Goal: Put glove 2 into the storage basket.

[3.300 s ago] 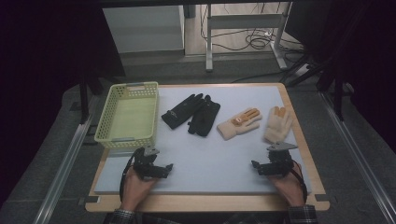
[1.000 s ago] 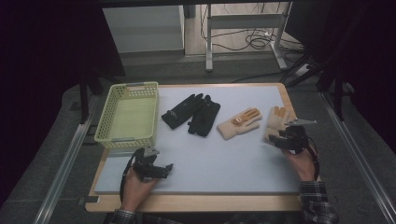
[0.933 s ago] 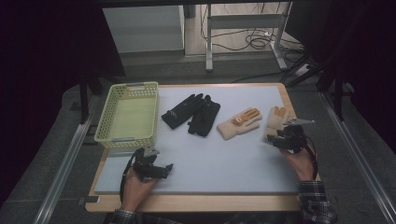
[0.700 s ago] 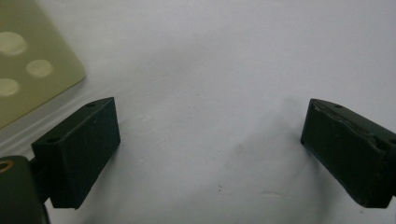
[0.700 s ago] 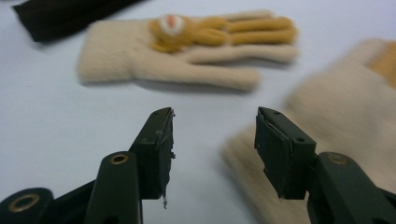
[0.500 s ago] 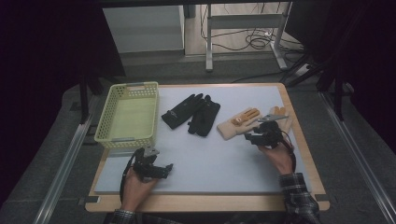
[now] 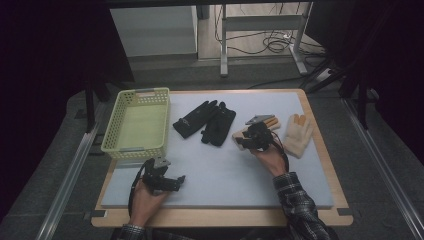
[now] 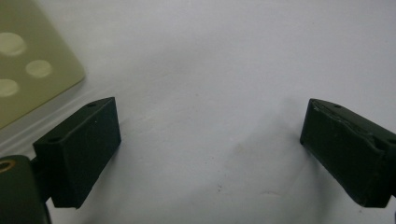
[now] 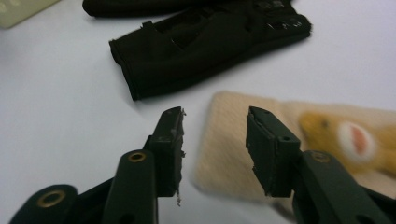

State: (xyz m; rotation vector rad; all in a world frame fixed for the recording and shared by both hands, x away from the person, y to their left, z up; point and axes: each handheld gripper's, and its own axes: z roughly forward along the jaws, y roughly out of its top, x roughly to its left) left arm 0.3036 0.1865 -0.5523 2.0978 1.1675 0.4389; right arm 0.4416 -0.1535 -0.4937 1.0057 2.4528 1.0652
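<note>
Right gripper has slid over from the far beige glove to the nearer beige glove's cuff, jaws just narrowing but unclamped, grab imminent; left gripper apart, idle

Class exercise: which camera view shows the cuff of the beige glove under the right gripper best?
The right gripper view: the beige glove's cuff lies close up between the right gripper's open jaws, which have just been closing. The high view hides most of it behind the gripper.
</note>
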